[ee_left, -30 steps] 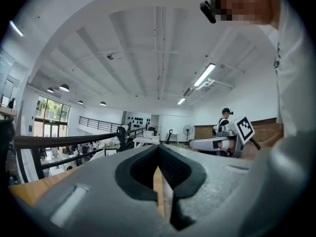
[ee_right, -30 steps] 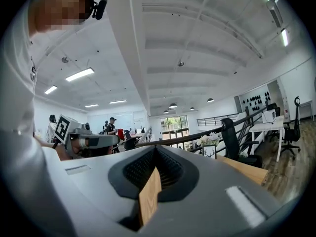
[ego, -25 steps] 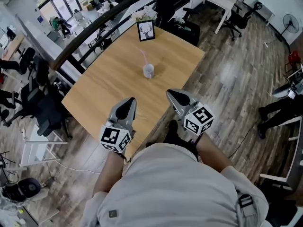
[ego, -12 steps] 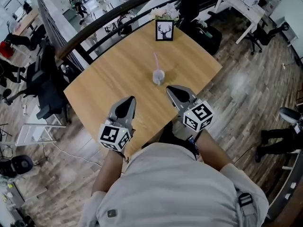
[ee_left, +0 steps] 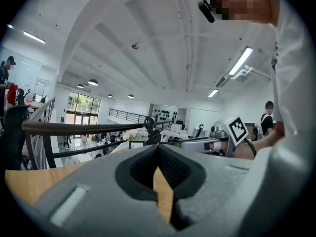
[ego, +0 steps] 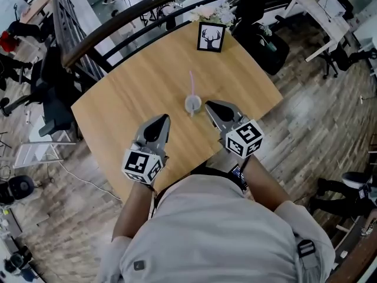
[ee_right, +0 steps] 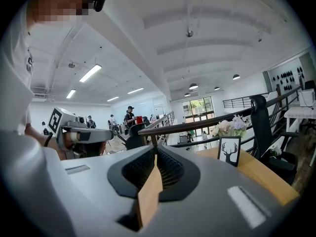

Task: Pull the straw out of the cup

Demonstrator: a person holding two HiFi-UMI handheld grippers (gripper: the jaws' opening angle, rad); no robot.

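A small clear cup (ego: 192,104) with a pink straw (ego: 191,81) leaning in it stands near the middle of the wooden table (ego: 135,81). My right gripper (ego: 208,104) hovers just right of the cup, its tips level with it; its jaws have just been opening to a thin slit, with nothing between them (ee_right: 155,156). My left gripper (ego: 161,118) is lower left of the cup, a short way off, shut and empty (ee_left: 157,147). Neither gripper view shows the cup or the straw.
A framed deer picture (ego: 211,37) stands at the table's far edge, with flowers (ego: 206,12) behind it. A dark railing (ego: 118,22) runs past the far side. Office chairs (ego: 50,108) stand left of the table. Other people work in the distance.
Both grippers have moved forward over the table toward the cup. The right gripper's tips, well short of the cup before, now sit beside it.
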